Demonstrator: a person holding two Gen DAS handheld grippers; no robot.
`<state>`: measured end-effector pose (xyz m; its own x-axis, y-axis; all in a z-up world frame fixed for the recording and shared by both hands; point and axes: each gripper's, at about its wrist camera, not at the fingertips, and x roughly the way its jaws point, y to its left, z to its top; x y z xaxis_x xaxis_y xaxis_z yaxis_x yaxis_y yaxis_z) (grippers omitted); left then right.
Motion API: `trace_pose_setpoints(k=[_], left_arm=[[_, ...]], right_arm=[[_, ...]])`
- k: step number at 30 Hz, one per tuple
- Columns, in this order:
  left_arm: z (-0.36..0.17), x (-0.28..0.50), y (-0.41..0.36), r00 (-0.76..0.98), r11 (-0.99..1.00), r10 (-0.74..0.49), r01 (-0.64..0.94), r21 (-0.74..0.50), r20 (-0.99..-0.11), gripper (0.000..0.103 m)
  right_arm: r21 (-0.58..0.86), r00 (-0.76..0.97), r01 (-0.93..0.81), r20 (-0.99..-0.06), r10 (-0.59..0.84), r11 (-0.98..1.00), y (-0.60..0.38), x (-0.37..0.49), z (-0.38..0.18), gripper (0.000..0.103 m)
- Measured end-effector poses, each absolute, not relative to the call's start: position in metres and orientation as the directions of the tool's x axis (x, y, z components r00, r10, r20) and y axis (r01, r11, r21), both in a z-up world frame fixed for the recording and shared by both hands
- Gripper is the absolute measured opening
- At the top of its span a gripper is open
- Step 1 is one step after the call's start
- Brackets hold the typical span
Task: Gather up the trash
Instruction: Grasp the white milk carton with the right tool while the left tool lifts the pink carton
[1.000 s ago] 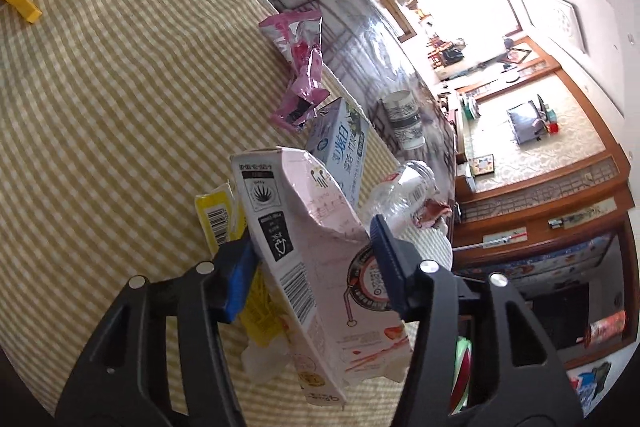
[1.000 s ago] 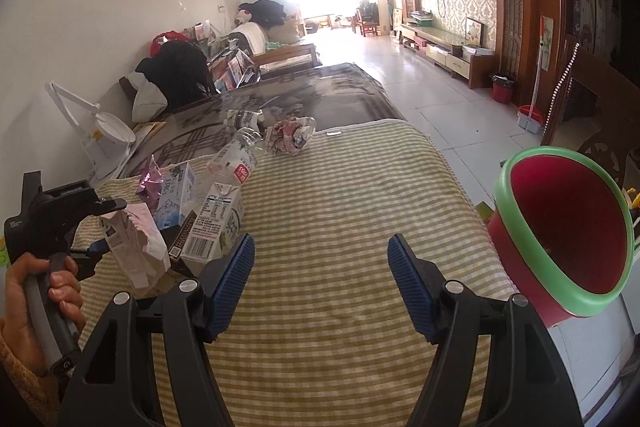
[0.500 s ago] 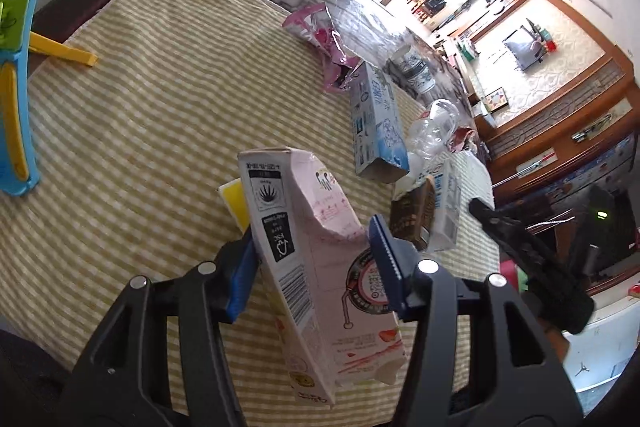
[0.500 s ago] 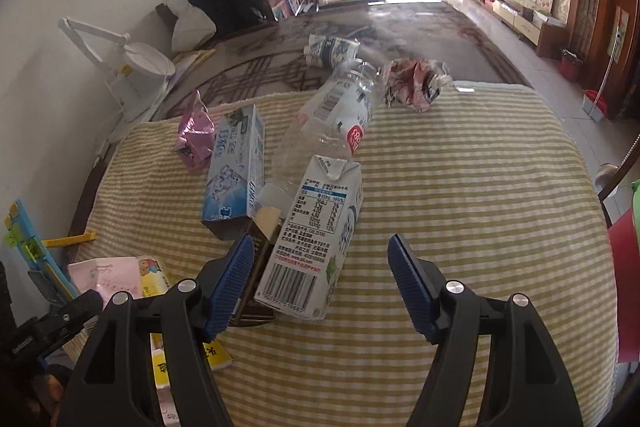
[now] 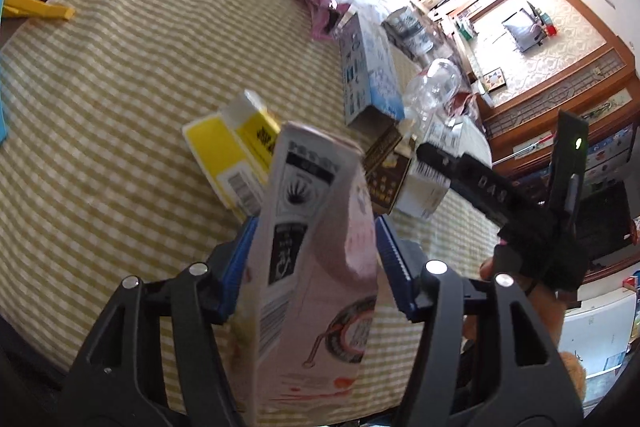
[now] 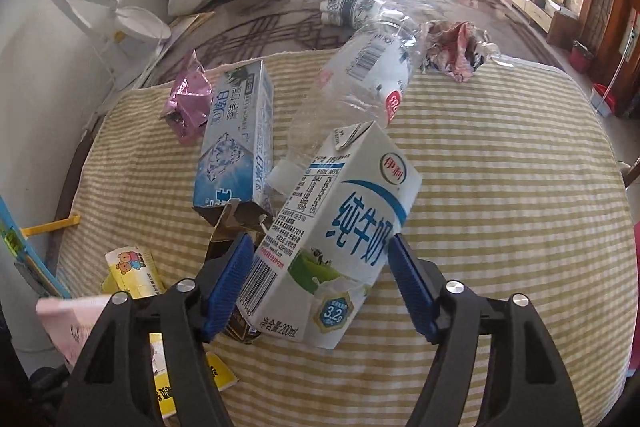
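On a checked-cloth bench [image 6: 500, 227] strewn with trash, the left tool [image 5: 312, 263] is opening around an upright pink carton [image 5: 316, 267], while the right tool [image 6: 320, 279], spread apart, straddles a lying milk carton [image 6: 332, 227], likely needing closure next.

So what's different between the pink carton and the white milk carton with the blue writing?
The pink carton stands on end between the left gripper, whose jaws are opening; the white milk carton lies tilted on other trash, between the open pads of the right gripper. The pink carton's top is torn open and crumpled; the white milk carton keeps its neat box shape. Both are drink cartons with barcodes, over the striped cloth.
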<state>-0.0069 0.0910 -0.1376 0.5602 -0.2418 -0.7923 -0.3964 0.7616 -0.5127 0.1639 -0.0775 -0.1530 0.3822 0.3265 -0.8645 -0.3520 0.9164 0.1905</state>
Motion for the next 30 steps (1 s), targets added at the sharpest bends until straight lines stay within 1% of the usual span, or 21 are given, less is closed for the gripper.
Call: trace_pose_setpoints(k=[1,3,6,8,10,12,13,14,15,16,17,18,19,24,27,30], left_arm=[[-0.141,-0.008,0.091,0.548,0.757,-0.235,-0.415,-0.505,-0.803,0.072],[-0.144,-0.014,0.093,0.547,0.735,-0.229,-0.445,-0.511,-0.805,0.074],[-0.135,-0.023,0.096,0.562,0.744,-0.209,-0.439,-0.503,-0.8,0.074],[-0.126,-0.029,0.097,0.57,0.759,-0.198,-0.426,-0.493,-0.798,0.083],[-0.122,-0.036,0.095,0.57,0.769,-0.197,-0.415,-0.487,-0.798,0.084],[-0.124,-0.04,0.093,0.56,0.772,-0.198,-0.416,-0.48,-0.804,0.084],[-0.129,-0.044,0.092,0.555,0.771,-0.199,-0.421,-0.478,-0.808,0.084],[-0.132,-0.045,0.092,0.547,0.771,-0.195,-0.427,-0.472,-0.814,0.084],[-0.137,-0.044,0.091,0.529,0.77,-0.191,-0.442,-0.46,-0.827,0.084],[-0.144,-0.044,0.091,0.509,0.76,-0.202,-0.458,-0.462,-0.837,0.082],[-0.15,-0.044,0.091,0.495,0.749,-0.214,-0.469,-0.467,-0.842,0.071],[-0.155,-0.043,0.091,0.477,0.746,-0.22,-0.481,-0.462,-0.851,0.064],[-0.158,-0.043,0.089,0.474,0.746,-0.227,-0.477,-0.465,-0.851,0.061],[-0.147,-0.047,0.09,0.516,0.756,-0.199,-0.46,-0.465,-0.833,0.057],[-0.135,-0.05,0.091,0.554,0.759,-0.151,-0.466,-0.455,-0.819,0.057],[-0.124,-0.048,0.089,0.582,0.767,-0.134,-0.451,-0.456,-0.802,0.057]], right_arm=[[0.193,0.38,-0.352,-0.865,0.329,0.916,-0.078,0.163,-0.153,0.068],[0.213,0.356,-0.347,-0.871,0.338,0.913,-0.081,0.164,-0.156,0.071],[0.235,0.319,-0.332,-0.883,0.343,0.913,-0.084,0.165,-0.163,0.072],[0.257,0.295,-0.32,-0.888,0.353,0.912,-0.089,0.166,-0.169,0.072],[0.307,0.267,-0.294,-0.883,0.387,0.905,-0.093,0.166,-0.175,0.075],[0.311,0.269,-0.293,-0.881,0.39,0.904,-0.094,0.164,-0.176,0.075],[0.297,0.27,-0.301,-0.885,0.38,0.906,-0.092,0.163,-0.175,0.074],[0.283,0.278,-0.307,-0.886,0.37,0.909,-0.091,0.161,-0.174,0.064],[0.284,0.282,-0.313,-0.883,0.374,0.906,-0.091,0.159,-0.172,0.058],[0.283,0.286,-0.314,-0.882,0.375,0.906,-0.091,0.158,-0.171,0.058],[0.286,0.292,-0.318,-0.877,0.381,0.904,-0.092,0.155,-0.169,0.057],[0.284,0.302,-0.323,-0.873,0.383,0.903,-0.094,0.153,-0.167,0.057],[0.281,0.313,-0.326,-0.869,0.384,0.903,-0.095,0.15,-0.165,0.057],[0.33,0.366,-0.329,-0.819,0.442,0.885,-0.113,0.129,-0.141,0.057],[0.317,0.42,-0.362,-0.784,0.457,0.877,-0.13,0.102,-0.121,0.057],[0.306,0.459,-0.372,-0.76,0.46,0.876,-0.142,0.084,-0.105,0.057]])
